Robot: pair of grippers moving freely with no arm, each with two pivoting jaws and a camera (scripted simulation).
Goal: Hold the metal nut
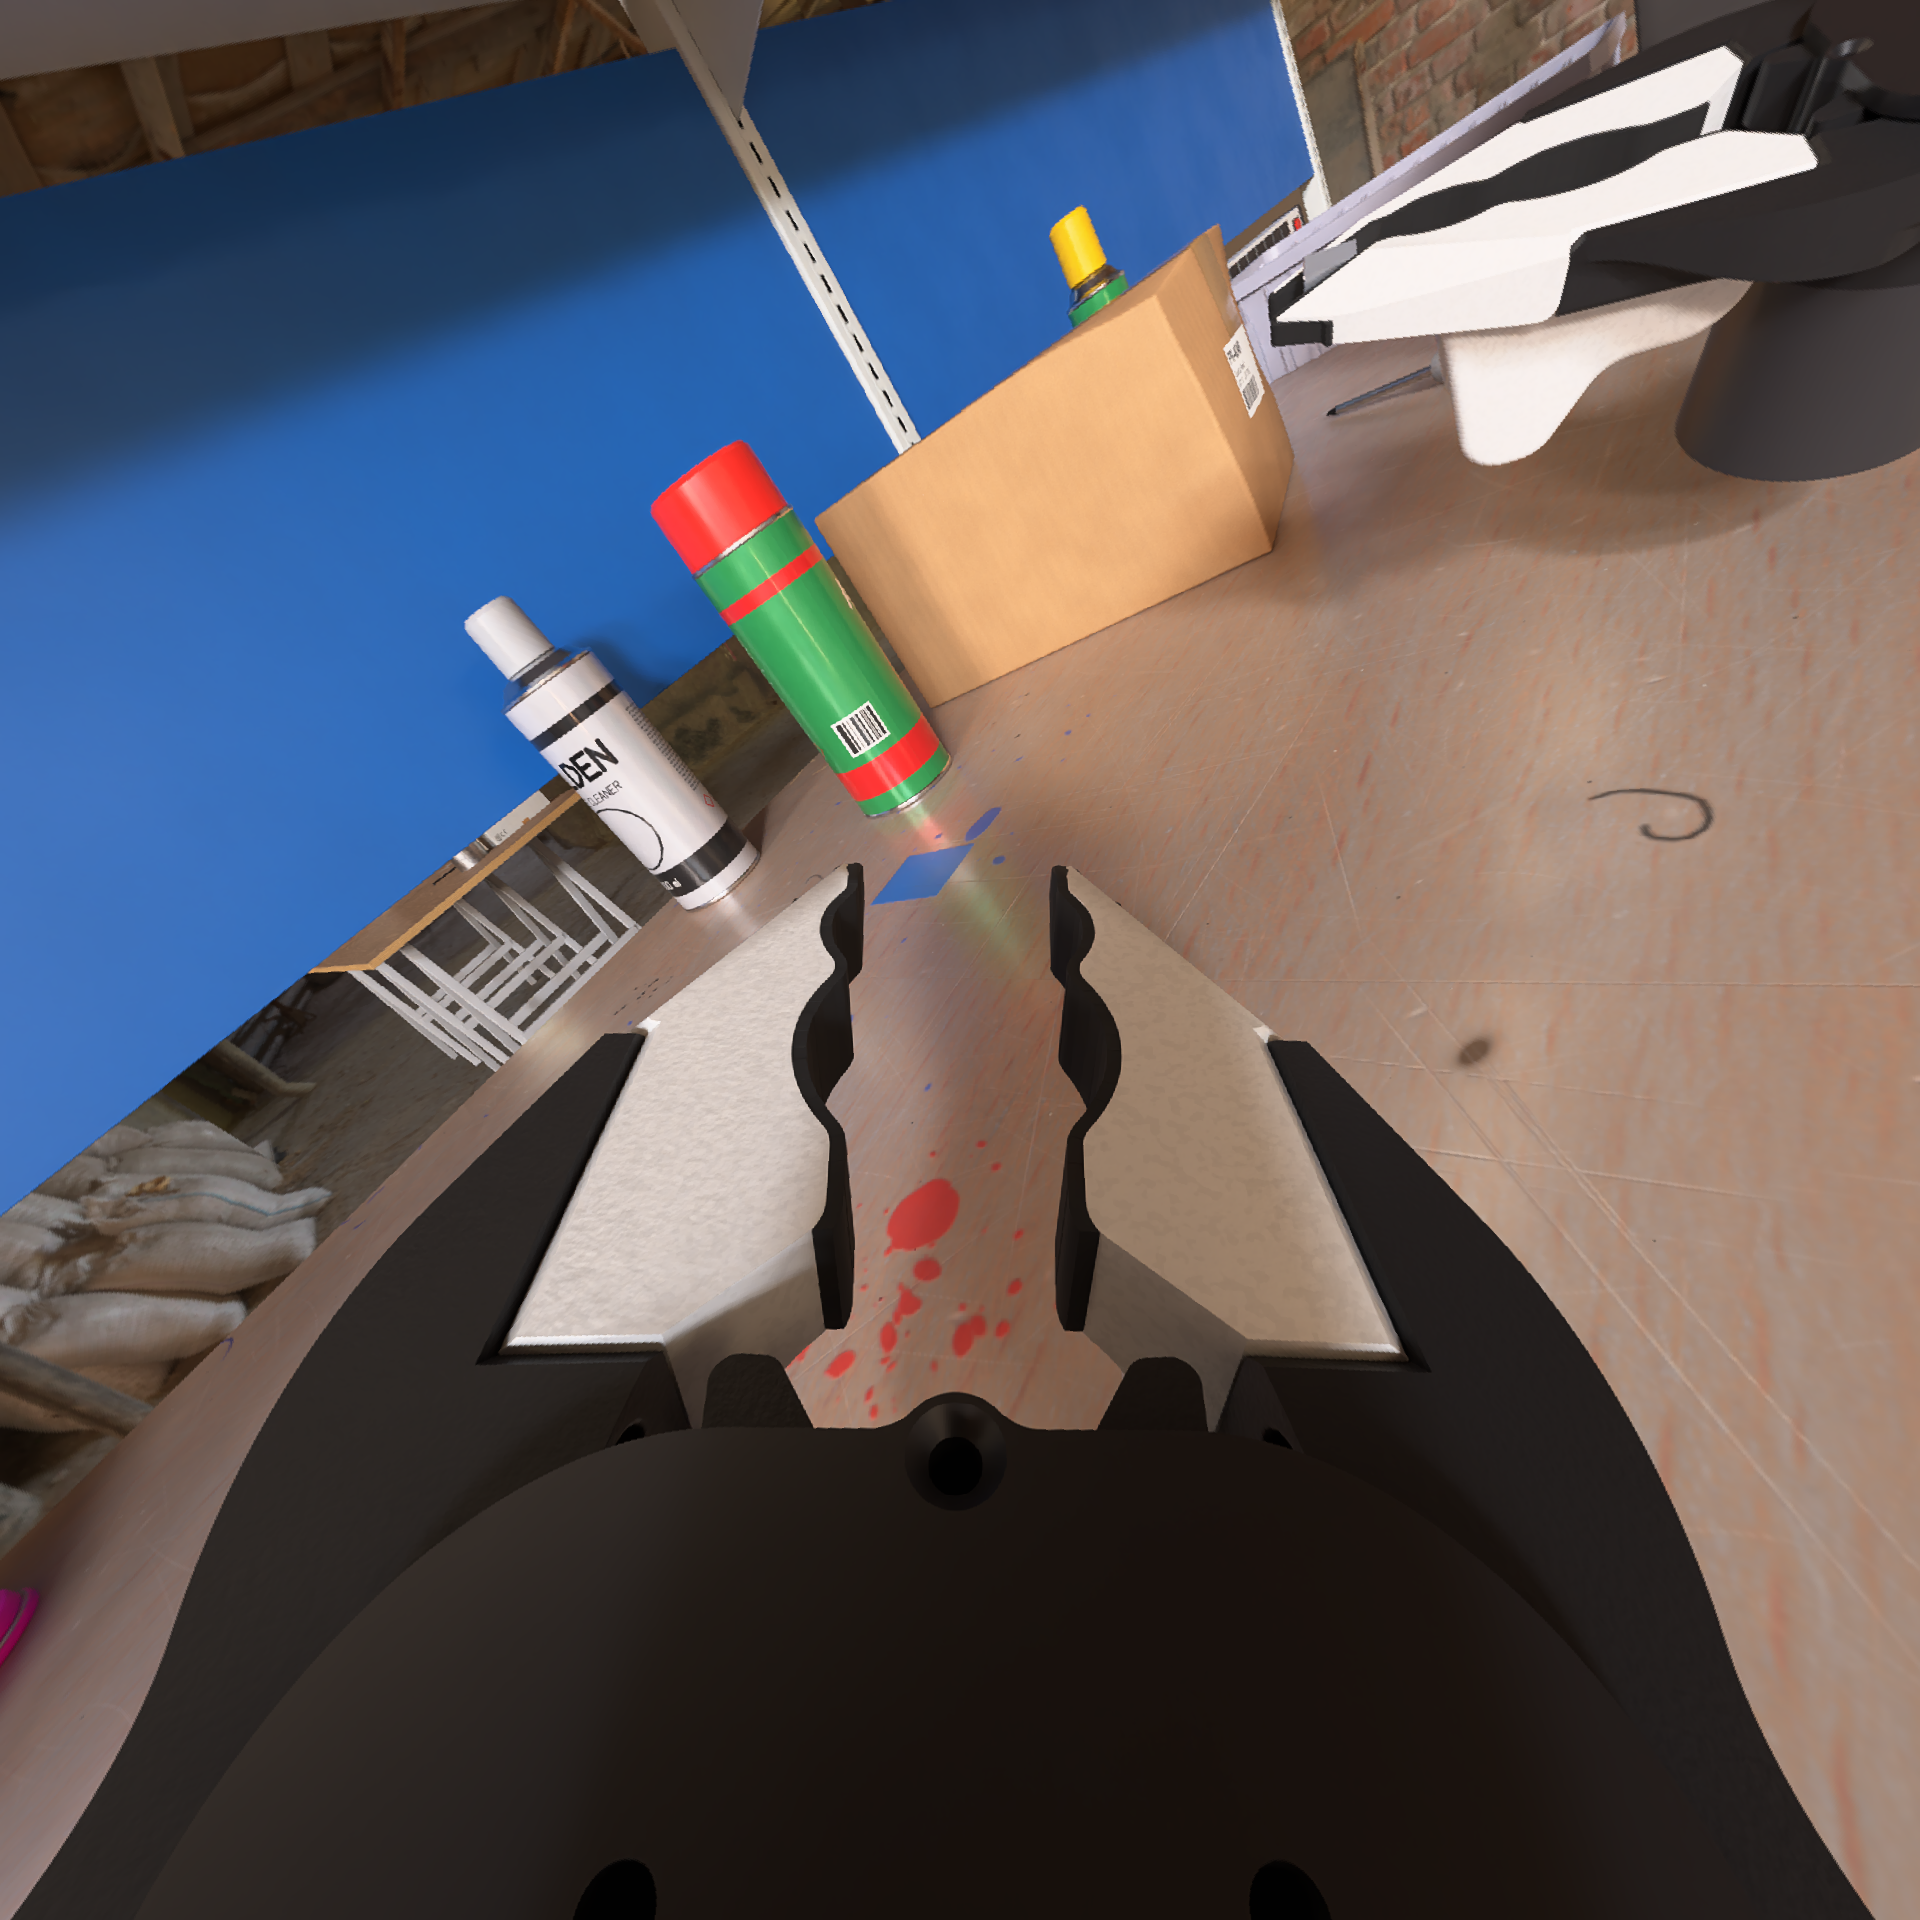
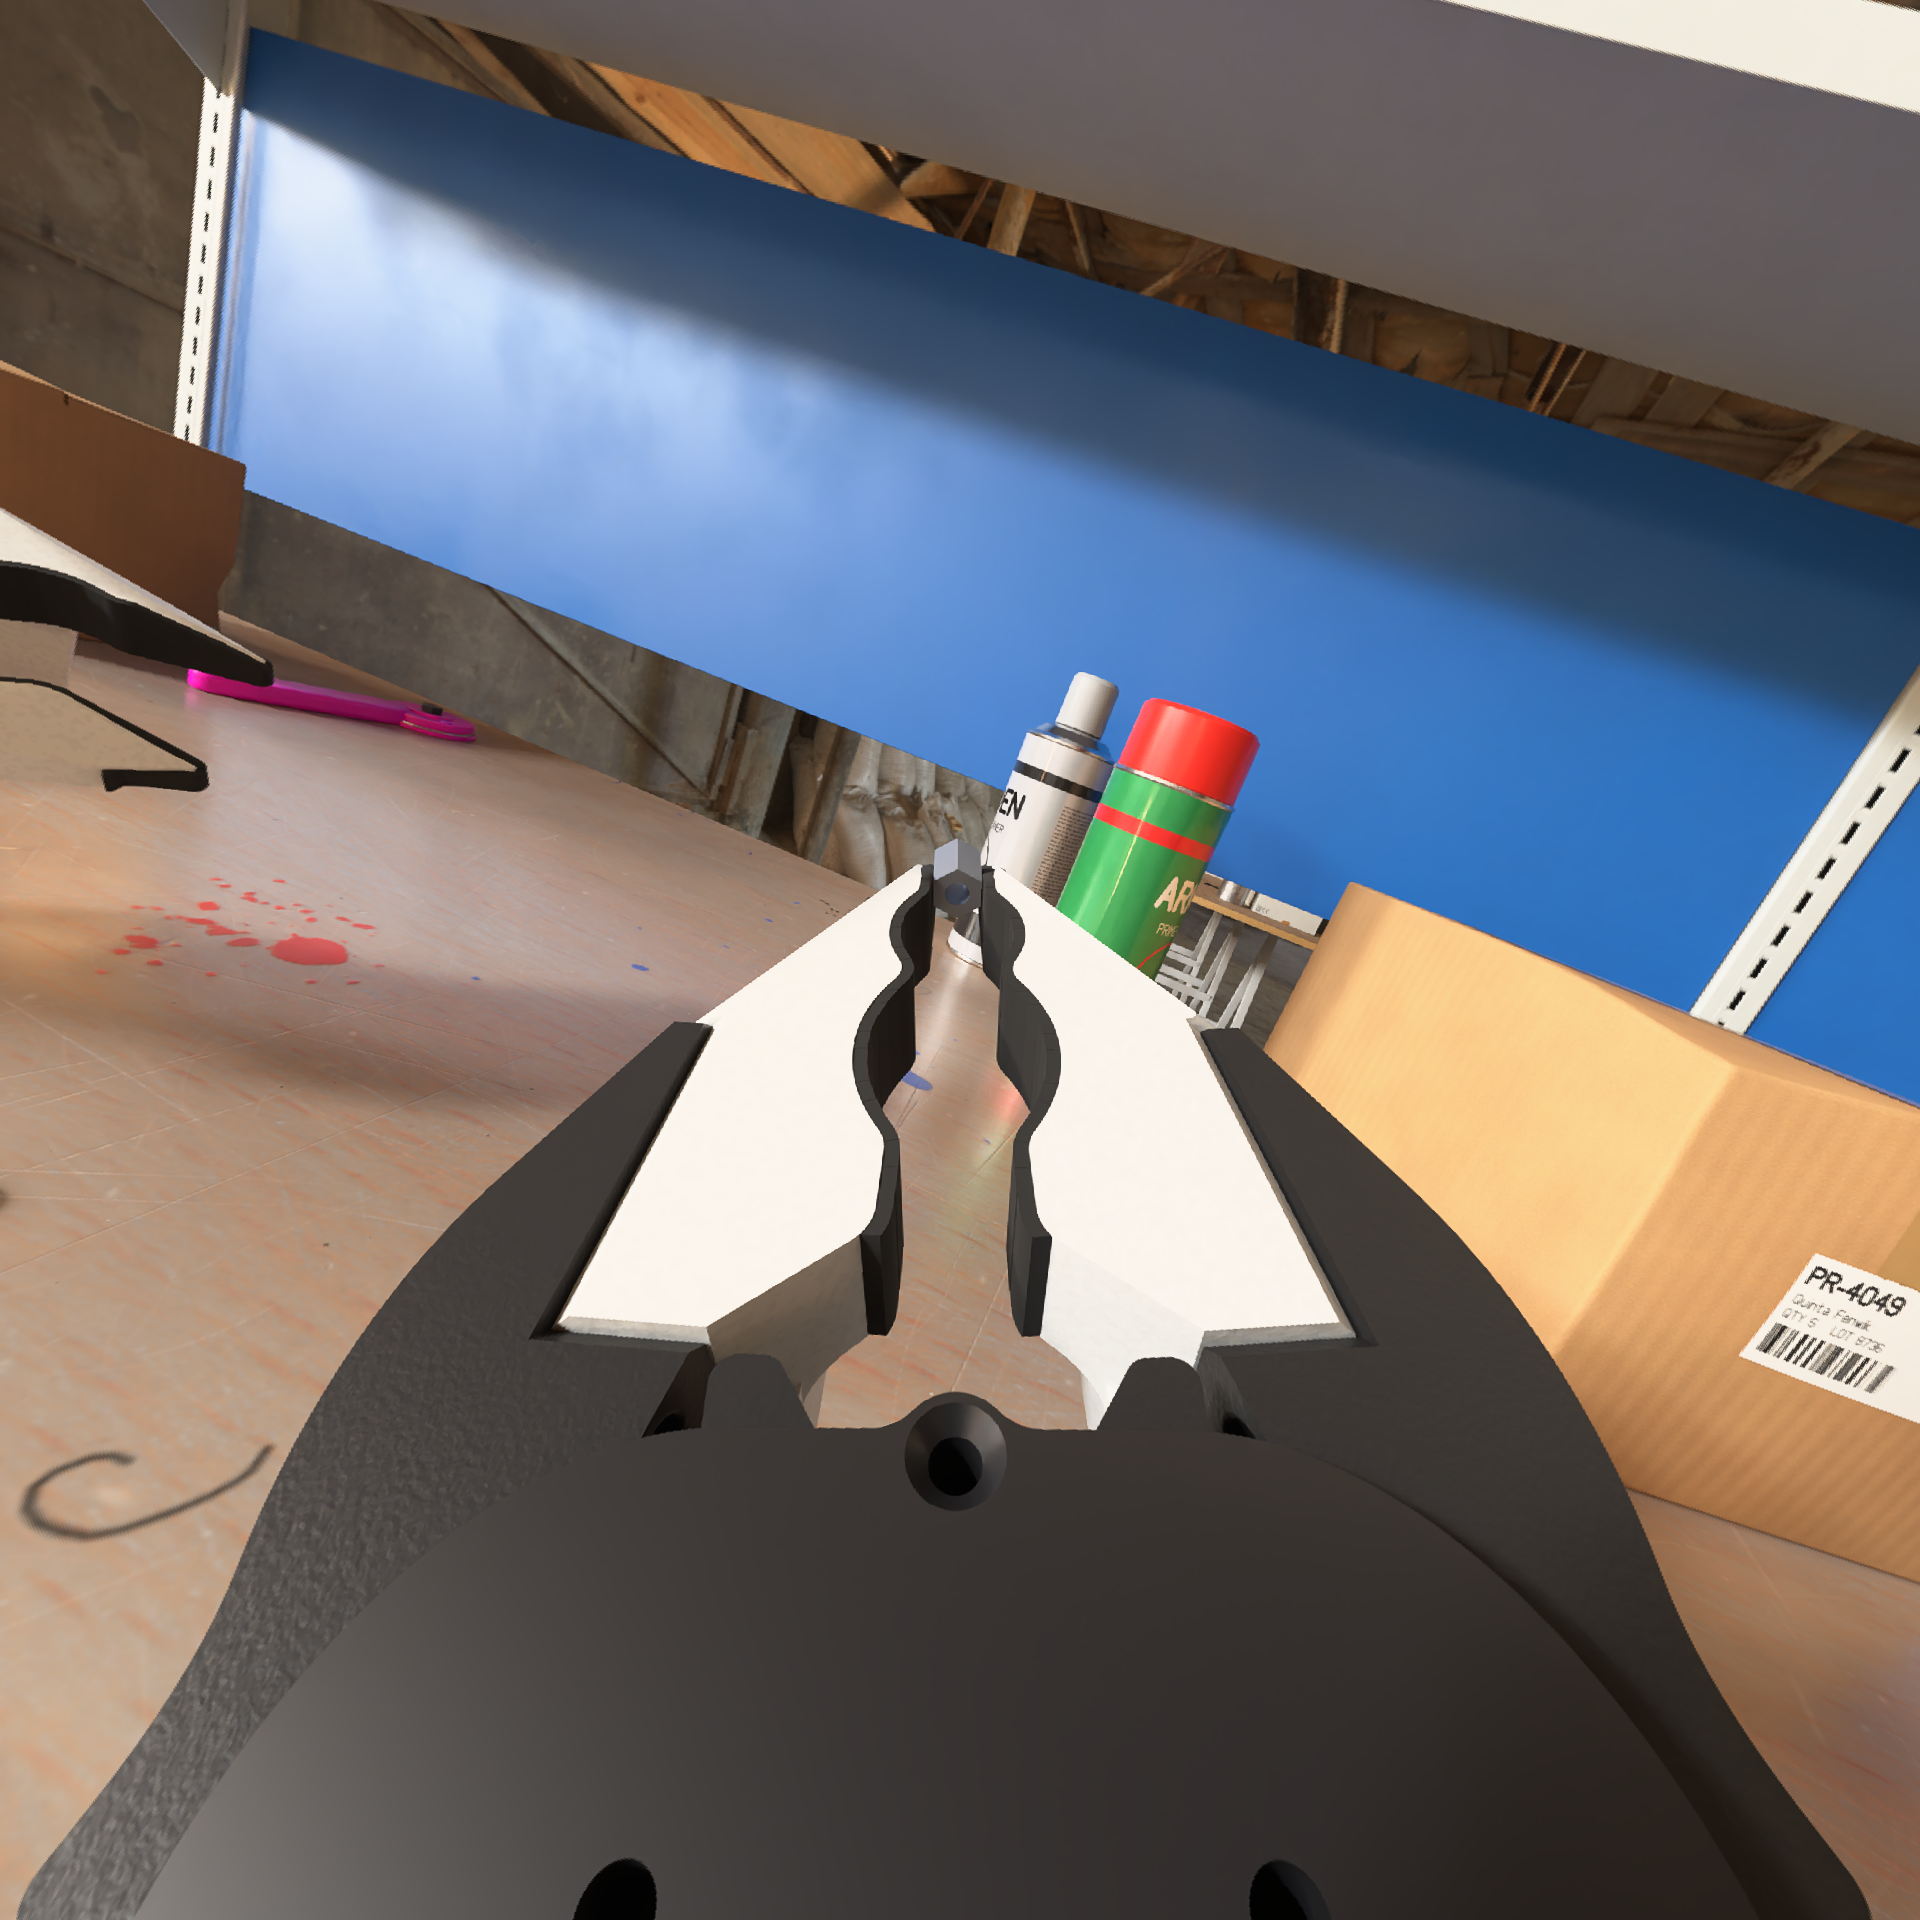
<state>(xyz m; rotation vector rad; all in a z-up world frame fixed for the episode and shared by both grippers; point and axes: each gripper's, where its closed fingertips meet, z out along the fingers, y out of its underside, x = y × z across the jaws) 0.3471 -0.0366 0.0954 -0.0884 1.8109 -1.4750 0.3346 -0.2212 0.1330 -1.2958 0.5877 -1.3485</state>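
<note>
Nearest the lens in the right wrist view, the right hand-held gripper (image 2: 957, 883) has its two fingers drawn close, pinching the metal nut (image 2: 955, 878) at the very tips. It looks lifted clear of the tabletop (image 2: 312, 1143), though the nut's underside is hidden. The left hand-held gripper (image 1: 956, 883) is released, fingers spread over red paint spatter (image 1: 920, 1216), nothing between them.

Small, hard and smooth-faced, the nut will probably be light but slippery; gripping across two opposite flats seems safest, and a hold this far out at the tips could let it twist or pop free if the grip eases.

Ahead stand a white spray can (image 2: 1060, 800) and a green spray can with a red cap (image 2: 1153, 831), close together; a cardboard box (image 2: 1579, 1164) crowds the right side, with a slotted upright (image 2: 1818, 831) and a blue back panel (image 2: 831, 468) behind. A shelf overhead limits lifting. Open room lies to the left, across bare tabletop towards the pink tool (image 2: 332, 701) near the far edge.
</note>
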